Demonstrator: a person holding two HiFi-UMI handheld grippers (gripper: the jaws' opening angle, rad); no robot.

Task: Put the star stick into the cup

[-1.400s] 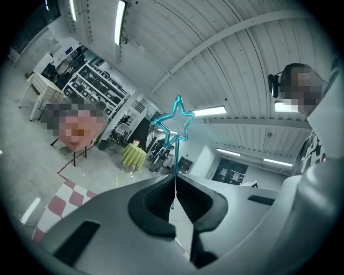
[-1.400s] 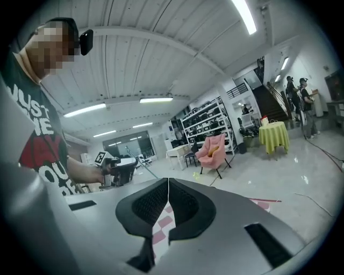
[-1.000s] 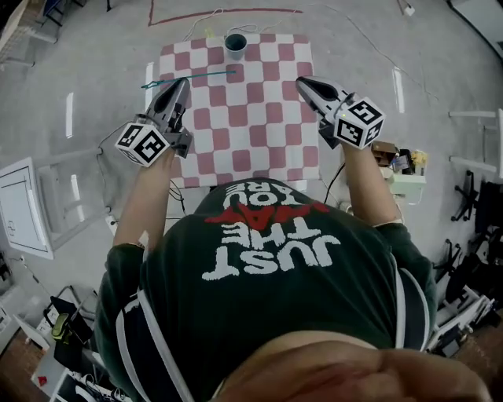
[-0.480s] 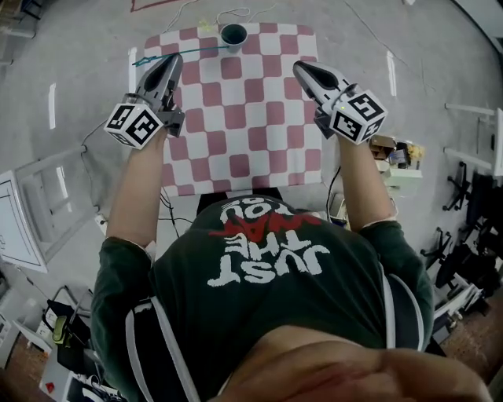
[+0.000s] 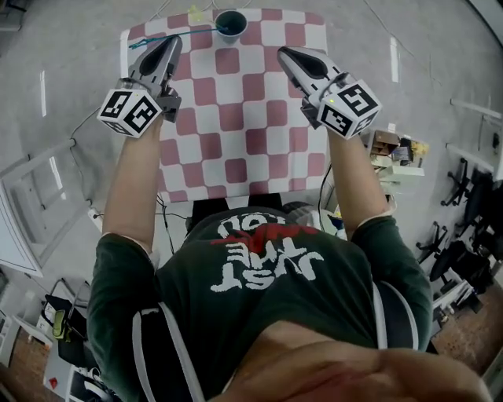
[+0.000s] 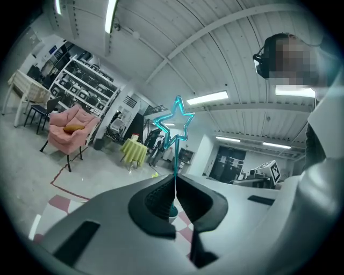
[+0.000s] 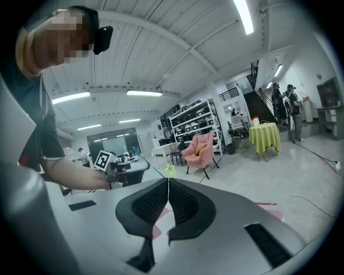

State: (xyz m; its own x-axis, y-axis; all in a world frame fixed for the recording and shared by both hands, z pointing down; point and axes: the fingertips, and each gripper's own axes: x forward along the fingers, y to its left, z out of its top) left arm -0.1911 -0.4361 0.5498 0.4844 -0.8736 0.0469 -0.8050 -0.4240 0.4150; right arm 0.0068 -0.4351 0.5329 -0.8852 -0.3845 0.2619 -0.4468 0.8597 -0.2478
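Being brought closer to the cup (image 5: pixel 230 24), the stick (image 6: pixel 175 161) is clamped in the closed left gripper (image 5: pixel 174 40), the right gripper (image 5: pixel 282 52) is closed on nothing, and insertion is judged near.

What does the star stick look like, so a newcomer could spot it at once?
Find the red-and-white checked table, then the left claw over its far left corner. The star stick is the thin teal rod pinched in that claw, ending in an outlined star. The only other star nearby, the yellow star, is not held.
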